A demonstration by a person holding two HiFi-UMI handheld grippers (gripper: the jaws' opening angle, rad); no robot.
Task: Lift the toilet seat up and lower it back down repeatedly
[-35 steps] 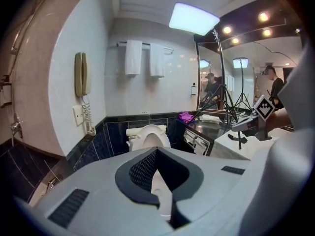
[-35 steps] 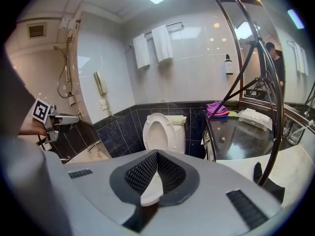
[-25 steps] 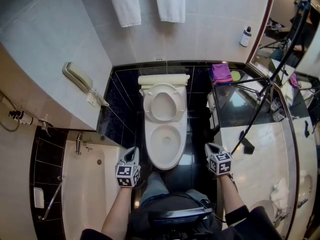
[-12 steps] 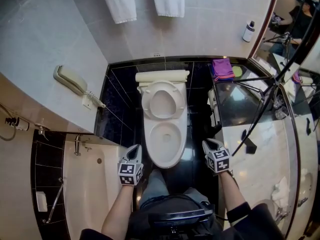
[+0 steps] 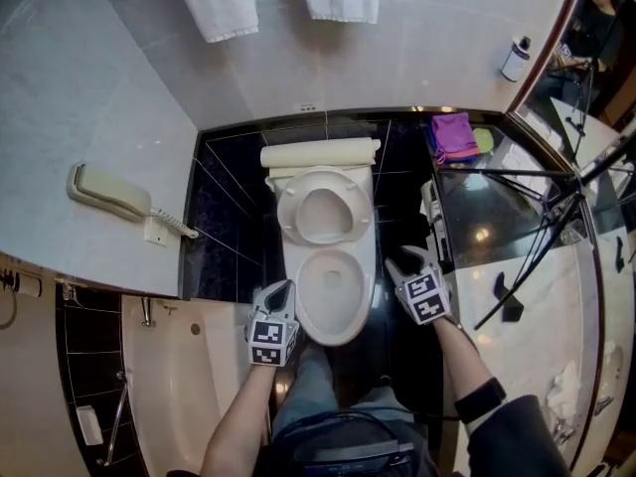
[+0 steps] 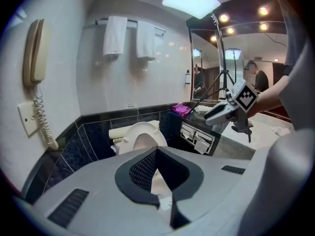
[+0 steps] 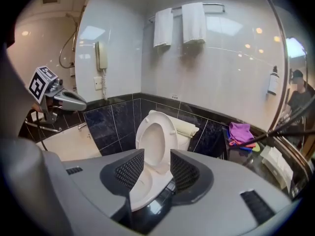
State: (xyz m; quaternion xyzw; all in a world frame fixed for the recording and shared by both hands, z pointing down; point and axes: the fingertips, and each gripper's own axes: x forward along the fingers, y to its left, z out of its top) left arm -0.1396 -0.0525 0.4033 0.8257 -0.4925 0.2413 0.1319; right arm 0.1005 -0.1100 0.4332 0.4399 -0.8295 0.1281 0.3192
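1. Now, my left gripper point(image 5: 282, 288) has its jaws closed together with nothing between them. It hangs just beside the left rim of the toilet bowl point(image 5: 364, 301), and I see no contact with it.
2. My right gripper point(image 5: 399, 264) is on the other side of the bowl. Its jaws stand apart and have just been opening. Nothing is pressed between them.
3. The toilet seat point(image 5: 290, 207) is ahead of both grippers and apart from them. It stands raised at the back of the bowl.
4. In the right gripper view, the raised seat shows beyond the gap between the jaws.
5. A purple cloth point(image 5: 454, 135) lies further ahead, to the right of my right gripper.
6. A wall phone point(image 5: 104, 192) hangs to the left of my left gripper.
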